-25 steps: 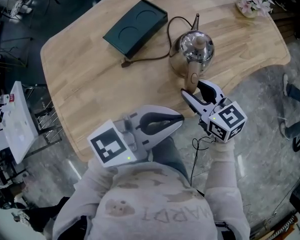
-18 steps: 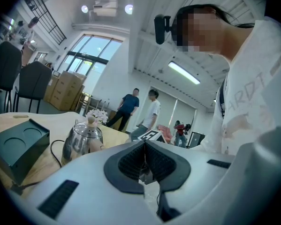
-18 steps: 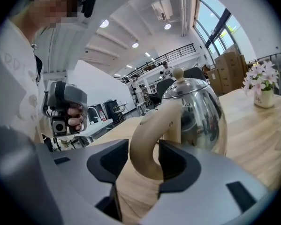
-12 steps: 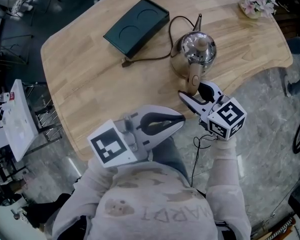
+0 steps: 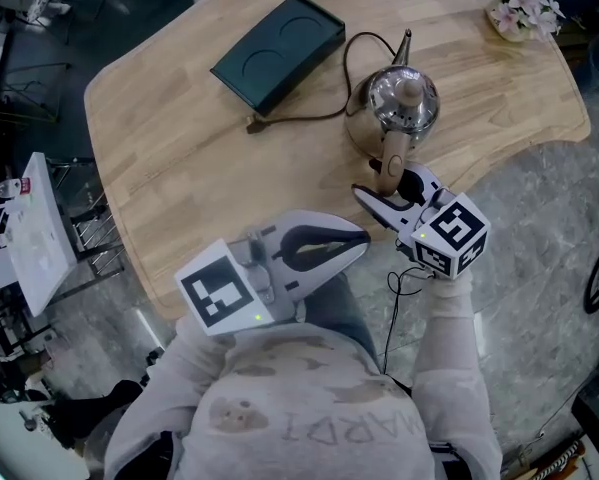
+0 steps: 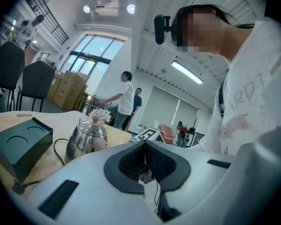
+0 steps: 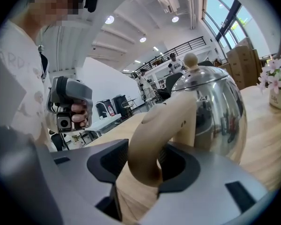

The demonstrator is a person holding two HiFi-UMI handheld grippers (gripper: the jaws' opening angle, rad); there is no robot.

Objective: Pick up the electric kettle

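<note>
— What is seen to have changed over the last second?

— The right gripper [image 5: 384, 184] [image 7: 142, 161] has been brought forward. Its tips were held just short of the beige curved handle [image 5: 392, 154] [image 7: 152, 135] before. Now that handle is enclosed between the jaws, which are kept spread, with a gap seen at the left pad; nothing is clamped.

— And where is the shiny steel electric kettle [image 5: 400, 103] [image 7: 210, 107] found?

— Directly ahead of the right gripper, upright on the pale wooden table [image 5: 199, 158], unmoved and not lifted. A black cord [image 5: 309, 116] is run from it to a dark green rectangular box [image 5: 277, 50], set well ahead of that gripper and to its left.

— Has the left gripper [image 5: 357, 238] [image 6: 145, 158] been moved?

— No. It is held back beside and behind the right one, as before, its jaws pressed together with nothing between them.
</note>
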